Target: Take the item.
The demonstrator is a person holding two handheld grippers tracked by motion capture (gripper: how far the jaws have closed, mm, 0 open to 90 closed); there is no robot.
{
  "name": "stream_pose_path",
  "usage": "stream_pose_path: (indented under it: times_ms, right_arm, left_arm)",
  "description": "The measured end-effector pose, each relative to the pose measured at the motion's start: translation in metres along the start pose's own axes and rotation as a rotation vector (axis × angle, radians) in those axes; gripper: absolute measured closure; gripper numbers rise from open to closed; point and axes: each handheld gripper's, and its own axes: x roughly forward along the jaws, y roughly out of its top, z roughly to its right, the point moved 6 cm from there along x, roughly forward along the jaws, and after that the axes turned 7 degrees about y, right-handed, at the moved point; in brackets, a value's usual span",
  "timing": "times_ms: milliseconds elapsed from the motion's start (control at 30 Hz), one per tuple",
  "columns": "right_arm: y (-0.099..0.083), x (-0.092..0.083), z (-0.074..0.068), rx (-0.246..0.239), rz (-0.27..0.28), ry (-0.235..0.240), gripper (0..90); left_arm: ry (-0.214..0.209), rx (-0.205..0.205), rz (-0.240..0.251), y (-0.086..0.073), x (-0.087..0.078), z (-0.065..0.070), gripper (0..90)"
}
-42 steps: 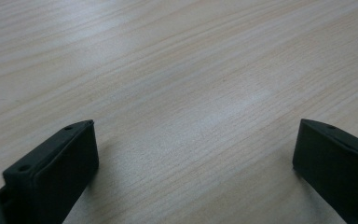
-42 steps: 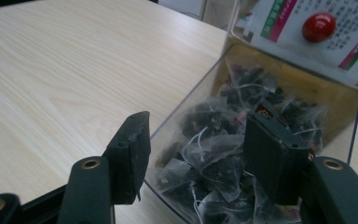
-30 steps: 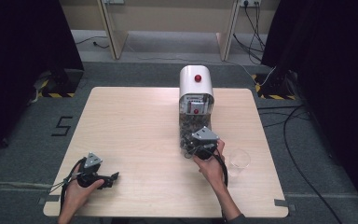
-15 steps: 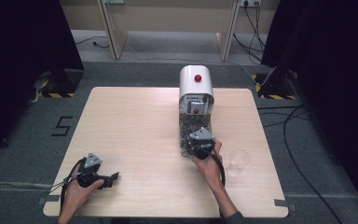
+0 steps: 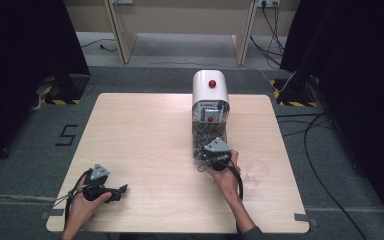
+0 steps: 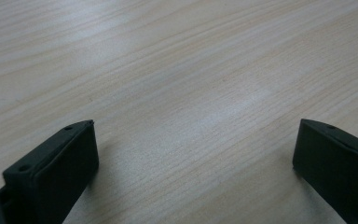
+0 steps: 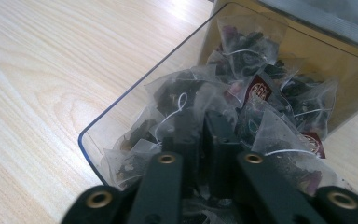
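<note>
Reaching into a clear bin [image 7: 135,107] of pyramid tea bags [image 7: 177,100] at the foot of a white dispenser [image 5: 210,90] on the table [image 5: 140,130], the right tool [image 7: 200,135] has its jaws nearly together among the sachets, though whether one is pinched cannot be told. The left tool [image 6: 193,154] rests wide apart over bare wood. Such bags likely handle light, soft and crushable; string or tag seems the safest hold. Maroon tags carry a crest, unreadable. A glass [image 5: 256,171] stands nearby.

Light wooden table [image 5: 150,130] is sitting on grey carpet, and it's carrying a white dispenser [image 5: 210,92] with a clear bin of tea bags [image 7: 261,107] up front, plus an empty glass [image 5: 256,171] sitting near the right edge.
</note>
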Motion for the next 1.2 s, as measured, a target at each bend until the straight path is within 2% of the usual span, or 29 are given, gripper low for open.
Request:
stream_pose_path:
  times_ms: [200, 633, 1000, 1200]
  right_arm:
    - [0.004, -0.005, -0.001, -0.01, 0.019, 0.005, 88.1]
    - [0.027, -0.029, -0.011, -0.025, 0.124, 0.029, 90.0]
    - [0.041, -0.055, -0.007, -0.022, 0.195, 0.025, 90.0]
    - [0.045, -0.063, -0.006, -0.019, 0.221, 0.023, 90.0]
  left_arm:
    - [0.0, 0.0, 0.0, 0.0, 0.0, 0.0, 0.0]
    - [0.0, 0.0, 0.0, 0.0, 0.0, 0.0, 0.0]
    - [0.0, 0.0, -0.001, 0.0, 0.0, 0.0, 0.0]
    - [0.001, 0.0, -0.001, 0.0, 0.0, 0.0, 0.0]
